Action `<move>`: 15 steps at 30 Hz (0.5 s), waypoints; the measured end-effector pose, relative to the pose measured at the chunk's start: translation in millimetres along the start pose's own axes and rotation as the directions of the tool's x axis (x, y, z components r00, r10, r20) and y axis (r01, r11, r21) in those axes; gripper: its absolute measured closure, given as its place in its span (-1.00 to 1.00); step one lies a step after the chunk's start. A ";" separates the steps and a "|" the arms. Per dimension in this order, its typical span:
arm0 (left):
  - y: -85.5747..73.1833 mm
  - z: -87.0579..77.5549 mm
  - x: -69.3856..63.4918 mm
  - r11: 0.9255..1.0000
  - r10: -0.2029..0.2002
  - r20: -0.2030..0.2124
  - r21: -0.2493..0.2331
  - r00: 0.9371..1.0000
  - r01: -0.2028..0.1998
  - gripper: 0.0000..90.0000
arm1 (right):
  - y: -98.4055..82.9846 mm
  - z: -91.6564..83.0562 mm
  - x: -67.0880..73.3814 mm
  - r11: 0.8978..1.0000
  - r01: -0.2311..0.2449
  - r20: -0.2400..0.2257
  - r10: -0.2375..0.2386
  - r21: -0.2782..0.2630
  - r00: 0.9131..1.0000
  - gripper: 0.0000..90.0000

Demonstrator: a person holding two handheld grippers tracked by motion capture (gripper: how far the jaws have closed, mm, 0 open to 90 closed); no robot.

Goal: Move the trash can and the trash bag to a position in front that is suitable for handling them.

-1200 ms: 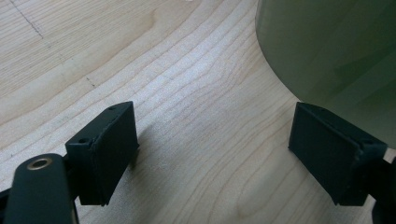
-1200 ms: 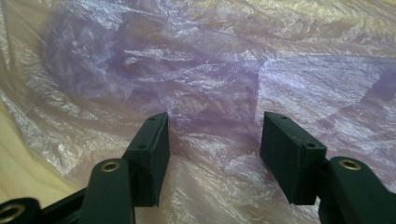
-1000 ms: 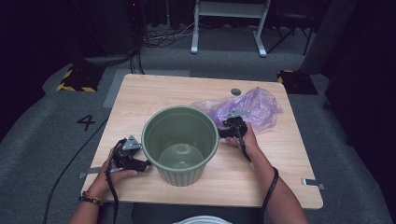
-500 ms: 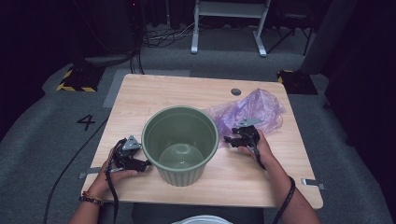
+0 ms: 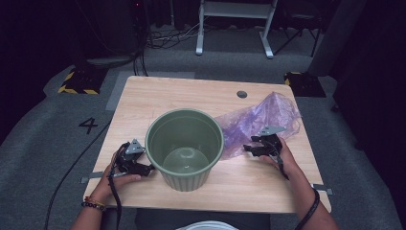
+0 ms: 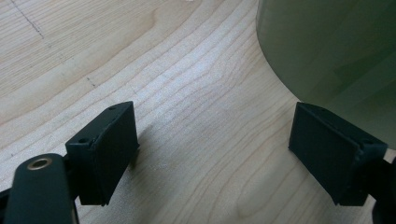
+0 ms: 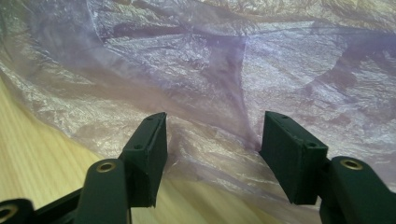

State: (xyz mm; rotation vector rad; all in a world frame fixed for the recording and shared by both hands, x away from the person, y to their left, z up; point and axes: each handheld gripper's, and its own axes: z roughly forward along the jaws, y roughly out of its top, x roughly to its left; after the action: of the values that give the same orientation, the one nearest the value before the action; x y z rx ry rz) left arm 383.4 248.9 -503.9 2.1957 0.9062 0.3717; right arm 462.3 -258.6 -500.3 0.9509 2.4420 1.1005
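Green pot (image 5: 185, 146) upright on the tabletop (image 5: 191, 96), purple bag (image 5: 261, 122) beside it, your right gripper (image 7: 212, 154) jaws spread at the bag, your left gripper (image 6: 212, 154) jaws spread beside the pot.

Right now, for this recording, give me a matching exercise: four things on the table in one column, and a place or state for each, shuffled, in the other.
Things:
1. pot
2. bag
3. left gripper
4. right gripper

Places or states:
A. purple, crumpled, lying right of the pot
B. open, jaws over the edge of the bag
C. green, upright, mid-table
D. open, beside the pot's lower left wall, over bare wood

Pairs: 1-C, 2-A, 3-D, 4-B
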 end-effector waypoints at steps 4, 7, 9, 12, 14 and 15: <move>0.0 0.0 -0.1 1.000 0.000 -0.001 -0.001 1.000 0.000 -0.66 | -8.6 -9.2 -0.5 1.000 0.013 -0.014 -0.013 -0.004 1.000 -0.10; 0.2 -0.3 0.1 1.000 0.005 -0.006 0.003 1.000 -0.005 -0.66 | -13.6 -15.0 0.8 1.000 0.030 -0.032 -0.030 -0.002 0.999 -0.10; 0.2 -0.3 -0.3 1.000 0.003 -0.007 0.003 1.000 -0.003 -0.66 | -15.0 -17.2 1.2 0.999 0.035 -0.036 -0.035 0.002 0.999 -0.10; 0.1 -0.6 -0.7 1.000 0.002 -0.009 0.004 1.000 -0.002 -0.66 | -21.3 -26.3 2.5 0.998 0.055 -0.056 -0.054 0.016 0.997 -0.11; 0.1 -0.6 -0.8 1.000 0.001 -0.008 0.005 1.000 -0.001 -0.66 | -22.7 -29.1 2.6 0.998 0.060 -0.059 -0.059 0.024 0.997 -0.11; -0.2 -0.9 -1.5 1.000 0.014 0.002 0.005 1.000 -0.014 -0.66 | -24.9 -35.2 2.8 0.997 0.066 -0.061 -0.062 0.050 0.996 -0.10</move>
State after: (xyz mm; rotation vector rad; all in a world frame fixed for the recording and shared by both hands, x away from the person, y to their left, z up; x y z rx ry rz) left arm 381.8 248.4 -503.4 2.2077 0.8916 0.3748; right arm 431.3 -288.3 -495.6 0.8604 2.5411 1.0634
